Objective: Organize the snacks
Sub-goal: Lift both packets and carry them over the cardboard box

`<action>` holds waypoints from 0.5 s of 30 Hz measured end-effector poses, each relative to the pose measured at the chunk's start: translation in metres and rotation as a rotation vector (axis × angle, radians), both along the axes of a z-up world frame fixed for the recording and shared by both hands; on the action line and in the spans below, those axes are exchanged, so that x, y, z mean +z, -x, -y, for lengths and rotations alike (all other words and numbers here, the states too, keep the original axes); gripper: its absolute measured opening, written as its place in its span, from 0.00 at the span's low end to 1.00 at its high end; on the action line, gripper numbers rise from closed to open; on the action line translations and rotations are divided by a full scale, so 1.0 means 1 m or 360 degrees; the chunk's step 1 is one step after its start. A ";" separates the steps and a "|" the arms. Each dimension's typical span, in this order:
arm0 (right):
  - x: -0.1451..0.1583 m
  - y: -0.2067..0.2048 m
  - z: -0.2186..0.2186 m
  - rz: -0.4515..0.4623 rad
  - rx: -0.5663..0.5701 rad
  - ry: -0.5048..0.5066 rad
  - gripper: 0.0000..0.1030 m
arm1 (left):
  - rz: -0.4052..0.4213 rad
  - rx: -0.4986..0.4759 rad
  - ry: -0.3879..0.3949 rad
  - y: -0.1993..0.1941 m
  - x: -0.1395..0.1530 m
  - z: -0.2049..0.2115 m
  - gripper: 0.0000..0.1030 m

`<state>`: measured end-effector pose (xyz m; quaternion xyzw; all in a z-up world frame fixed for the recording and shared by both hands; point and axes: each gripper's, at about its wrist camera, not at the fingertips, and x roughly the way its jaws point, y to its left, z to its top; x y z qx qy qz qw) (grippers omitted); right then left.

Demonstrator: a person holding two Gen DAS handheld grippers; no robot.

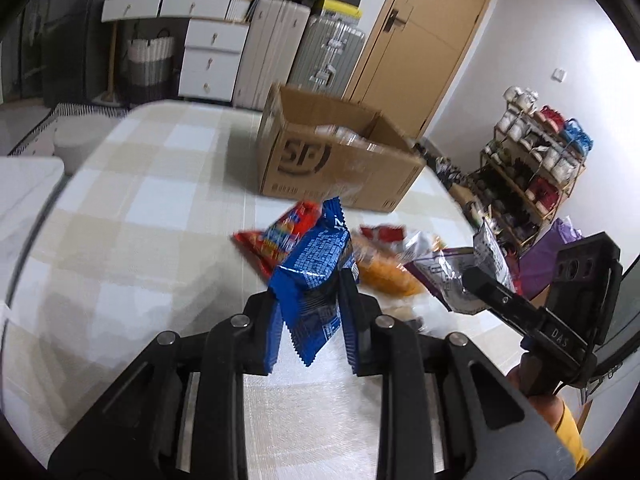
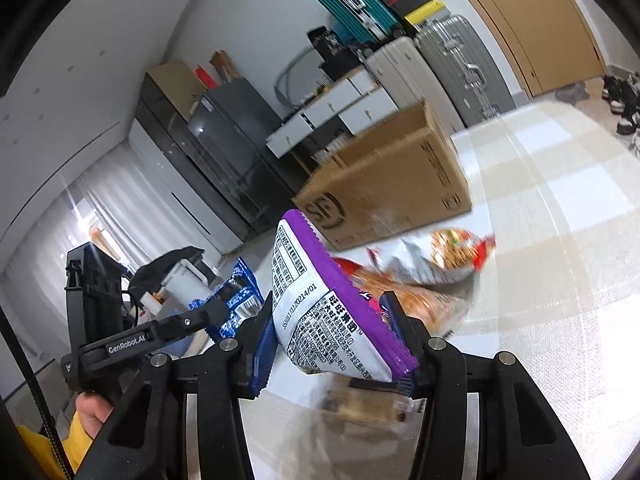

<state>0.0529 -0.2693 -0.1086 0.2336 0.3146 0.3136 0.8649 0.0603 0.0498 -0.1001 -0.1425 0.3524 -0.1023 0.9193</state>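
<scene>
Left gripper (image 1: 310, 300) clamped on blue pack (image 1: 316, 268), right gripper (image 2: 332, 332) on purple pack (image 2: 320, 312); edge grips risk slipping before box (image 1: 340, 164).

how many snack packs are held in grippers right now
2. A blue pack is clamped in the left gripper, and a purple pack in the right gripper. Others lie loose on the table.

Both grippers (image 1: 310, 300) (image 2: 332, 332) clamped, raised.
</scene>
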 end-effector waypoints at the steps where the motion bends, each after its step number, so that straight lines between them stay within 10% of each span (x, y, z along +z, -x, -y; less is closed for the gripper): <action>1: 0.010 0.004 0.001 0.0026 -0.0001 -0.0005 0.48 | 0.0026 -0.0008 0.0001 0.004 0.008 0.000 0.21; 15: 0.174 0.072 -0.005 0.0513 -0.0092 0.0172 0.48 | 0.0323 -0.0032 0.0007 0.071 0.132 -0.009 0.21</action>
